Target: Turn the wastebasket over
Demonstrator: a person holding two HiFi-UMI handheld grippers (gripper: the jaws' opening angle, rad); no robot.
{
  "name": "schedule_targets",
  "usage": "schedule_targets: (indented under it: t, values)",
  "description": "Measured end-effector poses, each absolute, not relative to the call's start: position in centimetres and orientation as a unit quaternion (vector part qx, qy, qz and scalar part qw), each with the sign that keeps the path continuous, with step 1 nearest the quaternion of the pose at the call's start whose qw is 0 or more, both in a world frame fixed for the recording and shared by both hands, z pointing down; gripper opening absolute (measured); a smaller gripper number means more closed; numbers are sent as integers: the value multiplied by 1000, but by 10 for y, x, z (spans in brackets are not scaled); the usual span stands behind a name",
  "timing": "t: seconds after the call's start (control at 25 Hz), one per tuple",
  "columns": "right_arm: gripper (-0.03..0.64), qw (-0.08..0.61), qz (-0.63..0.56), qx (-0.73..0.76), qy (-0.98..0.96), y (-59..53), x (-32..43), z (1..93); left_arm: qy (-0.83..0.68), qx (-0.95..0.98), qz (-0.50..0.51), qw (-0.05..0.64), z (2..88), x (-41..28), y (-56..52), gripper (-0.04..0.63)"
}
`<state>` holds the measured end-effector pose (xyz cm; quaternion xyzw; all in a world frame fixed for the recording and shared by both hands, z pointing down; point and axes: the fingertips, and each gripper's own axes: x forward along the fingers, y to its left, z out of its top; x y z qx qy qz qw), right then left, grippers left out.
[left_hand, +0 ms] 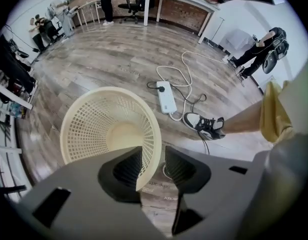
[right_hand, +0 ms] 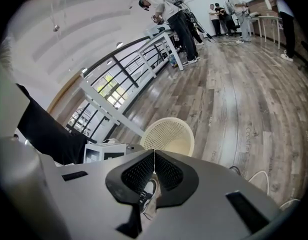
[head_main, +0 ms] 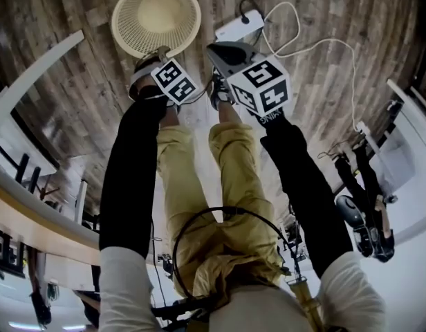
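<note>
The cream lattice wastebasket [head_main: 155, 16] stands on the wooden floor with its mouth up, just beyond the person's feet. My left gripper [head_main: 161, 52] points straight down at its near rim. In the left gripper view the wastebasket [left_hand: 109, 129] has its near rim between the jaws of my left gripper [left_hand: 153, 159], which is open, with a gap showing beside the right pad. My right gripper [head_main: 220, 50] hangs to the right of the basket, apart from it. Its own view shows the right gripper [right_hand: 154, 156] shut on nothing, with the wastebasket [right_hand: 169, 136] beyond it.
A white power strip [left_hand: 166, 96] with a looping white cable [head_main: 317, 43] lies on the floor right of the basket. The person's shoe [left_hand: 204, 125] is near it. A white railing [right_hand: 114, 101] runs along the left. People and desks stand far off.
</note>
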<state>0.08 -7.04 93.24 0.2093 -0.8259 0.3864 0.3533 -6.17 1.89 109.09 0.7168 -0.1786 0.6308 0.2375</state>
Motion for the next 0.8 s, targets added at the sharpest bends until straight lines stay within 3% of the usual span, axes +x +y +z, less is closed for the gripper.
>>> schedule_targets:
  t: [0.12, 0.2, 0.56, 0.8]
  values:
    - [23, 345, 381, 211, -831, -68, -3, 892, -228, 738, 597, 218, 1031, -61, -2, 119]
    - [23, 335, 375, 213, -838, -70, -4, 854, -268, 754, 559, 218, 977, -59, -20, 2]
    - [21, 291, 291, 198, -890, -64, -14, 607, -355, 793, 417, 267, 693, -71, -34, 2]
    - [21, 224, 199, 242, -923, -70, -15, 438, -505, 786, 287, 212, 500, -97, -64, 2]
